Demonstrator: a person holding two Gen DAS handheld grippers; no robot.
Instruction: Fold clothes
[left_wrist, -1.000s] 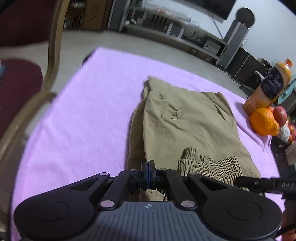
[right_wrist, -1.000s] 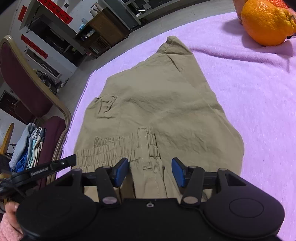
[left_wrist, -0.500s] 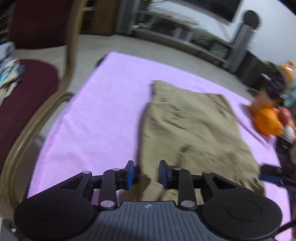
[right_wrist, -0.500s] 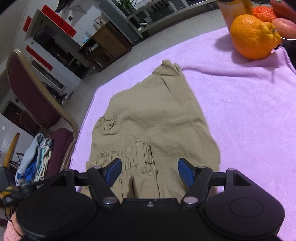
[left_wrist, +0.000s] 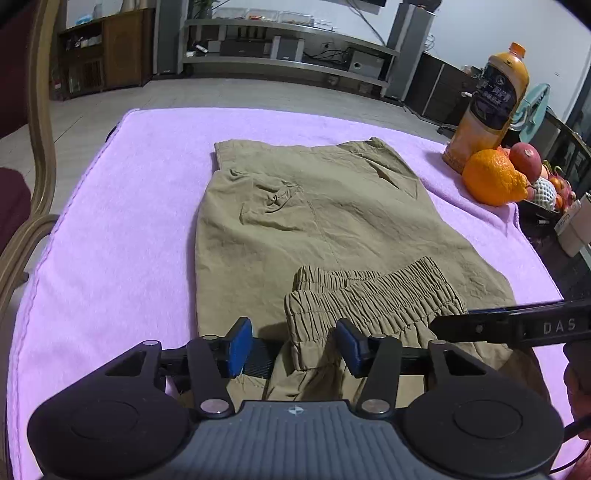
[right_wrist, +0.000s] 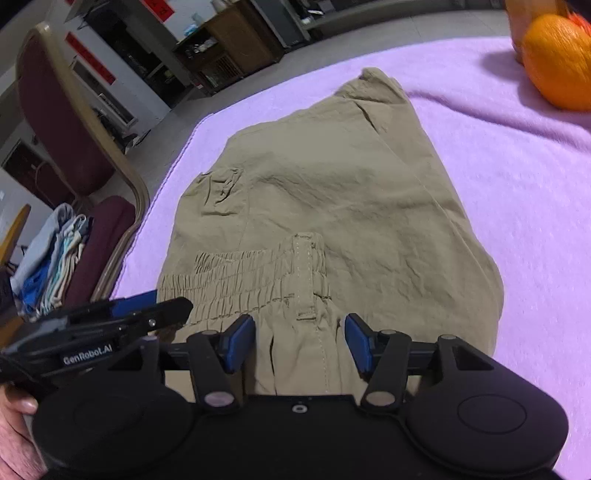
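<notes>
Khaki trousers (left_wrist: 325, 221) lie folded on a purple towel (left_wrist: 110, 240), the elastic waistband (left_wrist: 369, 295) turned over on top at the near end. They also show in the right wrist view (right_wrist: 332, 192), with the waistband (right_wrist: 255, 277). My left gripper (left_wrist: 293, 345) is open and empty, its blue pads either side of the waistband's left corner. My right gripper (right_wrist: 301, 341) is open and empty over the near edge by the belt loop. The right gripper shows as a black bar in the left wrist view (left_wrist: 517, 326); the left one shows in the right wrist view (right_wrist: 110, 317).
An orange juice bottle (left_wrist: 487, 107), an orange (left_wrist: 493, 177) and other fruit (left_wrist: 526, 158) stand at the towel's far right. A maroon chair (right_wrist: 70, 129) with folded clothes (right_wrist: 48, 254) on its seat stands at the left. The towel (right_wrist: 517, 184) is bare right of the trousers.
My left gripper was shut on the trousers' near edge, then opened and let go. My right gripper opened wider. Both drew back a little; the waistband now lies folded over.
</notes>
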